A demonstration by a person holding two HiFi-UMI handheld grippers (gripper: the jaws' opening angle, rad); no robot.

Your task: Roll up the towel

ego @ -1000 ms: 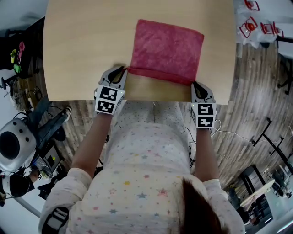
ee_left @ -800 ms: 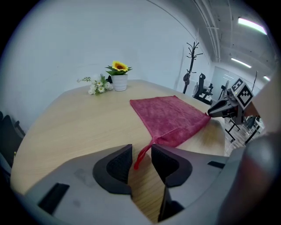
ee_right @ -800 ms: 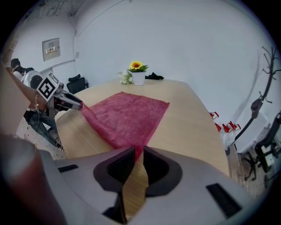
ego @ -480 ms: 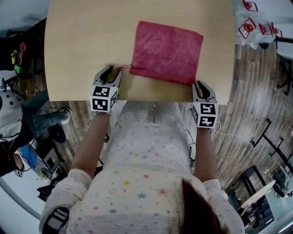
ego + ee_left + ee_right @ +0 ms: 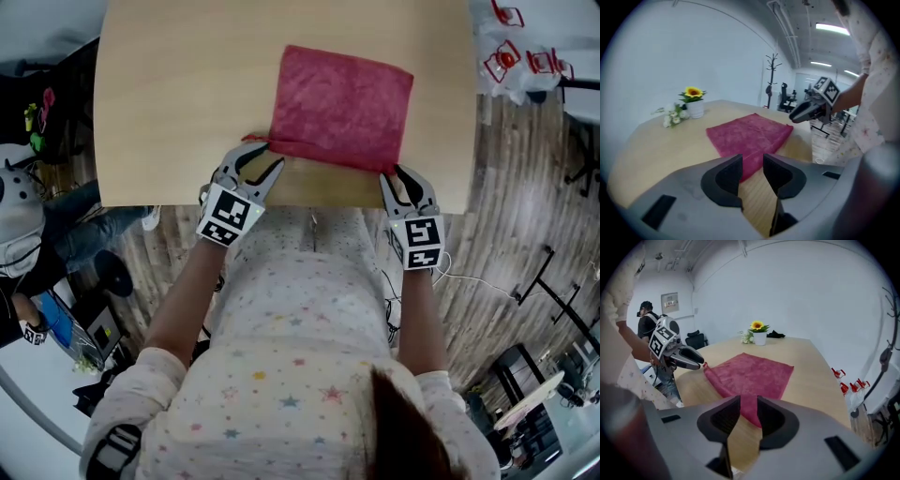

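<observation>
A red towel [image 5: 342, 103] lies flat on the light wooden table [image 5: 169, 94], with a narrow fold along its near edge [image 5: 328, 153]. My left gripper [image 5: 257, 161] hovers at the towel's near left corner, tilted. Its jaws have just been opening and stand open with nothing between them. In the left gripper view the towel [image 5: 750, 133] lies just beyond the left gripper [image 5: 752, 161]. My right gripper [image 5: 401, 181] is open at the near right corner. In the right gripper view the towel [image 5: 750, 373] shows through the gap of the right gripper [image 5: 748, 401], untouched.
A white pot with a sunflower [image 5: 758, 336] stands at the table's far end. The table's near edge runs right under both grippers. Red-and-white items [image 5: 511, 56] lie on the floor at the right. A person [image 5: 19, 225] stands left of the table.
The left gripper was shut at the towel's near left corner, let go, drew off to the left, then swung back toward the corner and tilted. The right gripper shifted slightly inward.
</observation>
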